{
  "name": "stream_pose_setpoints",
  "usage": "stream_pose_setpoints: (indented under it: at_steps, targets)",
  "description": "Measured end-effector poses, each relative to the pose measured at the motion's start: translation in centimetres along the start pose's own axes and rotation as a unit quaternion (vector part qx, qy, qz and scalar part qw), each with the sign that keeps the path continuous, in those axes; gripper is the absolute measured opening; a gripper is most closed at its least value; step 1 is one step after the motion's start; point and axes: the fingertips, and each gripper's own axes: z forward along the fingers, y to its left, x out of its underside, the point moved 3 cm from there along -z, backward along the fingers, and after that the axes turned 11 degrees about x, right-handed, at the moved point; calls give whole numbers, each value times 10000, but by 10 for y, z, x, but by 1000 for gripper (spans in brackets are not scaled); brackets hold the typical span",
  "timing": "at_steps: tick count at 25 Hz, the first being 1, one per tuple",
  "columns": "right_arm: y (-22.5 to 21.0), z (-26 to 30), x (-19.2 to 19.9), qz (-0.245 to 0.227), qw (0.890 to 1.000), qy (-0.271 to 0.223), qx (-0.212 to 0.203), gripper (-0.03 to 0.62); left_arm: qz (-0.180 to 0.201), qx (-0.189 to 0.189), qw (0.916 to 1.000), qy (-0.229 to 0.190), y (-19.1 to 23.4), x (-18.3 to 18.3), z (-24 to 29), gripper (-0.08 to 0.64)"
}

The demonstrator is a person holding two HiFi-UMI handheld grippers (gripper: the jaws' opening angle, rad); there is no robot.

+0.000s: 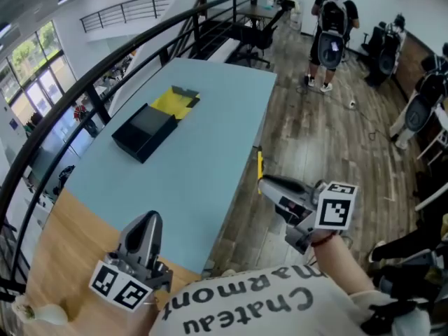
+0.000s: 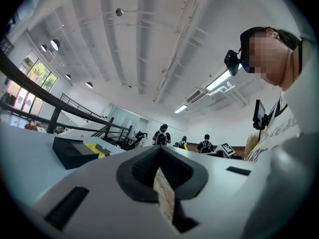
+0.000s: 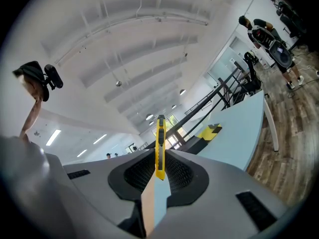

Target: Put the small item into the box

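A black box (image 1: 145,131) with a yellow inner flap (image 1: 175,102) lies open on the pale blue table (image 1: 203,159), towards its far left; the left gripper view shows the box (image 2: 75,151) too, and the right gripper view shows it (image 3: 207,133) small. My right gripper (image 1: 264,182) hangs off the table's right edge, shut on a slim yellow utility knife (image 3: 160,146) that sticks up between its jaws; the knife (image 1: 260,166) also shows in the head view. My left gripper (image 1: 143,231) is over the near table end, shut with nothing in it.
The table's near end is bare wood (image 1: 70,257). A black railing (image 1: 84,82) runs along the table's left side. Wooden floor (image 1: 322,138) lies to the right, where a person with a backpack (image 1: 332,26) stands far off, near office chairs (image 1: 381,51).
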Motion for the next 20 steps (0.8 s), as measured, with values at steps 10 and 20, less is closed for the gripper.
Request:
stream_pose_setpoints:
  at_steps: [10, 20]
  targets:
    - [-20, 53, -7, 167, 9990, 223, -342, 74, -280, 36, 9996, 65, 48, 12, 40, 3]
    - [-69, 111, -61, 228, 9895, 349, -1386, 74, 17, -645, 9978, -130, 86, -4, 97, 3]
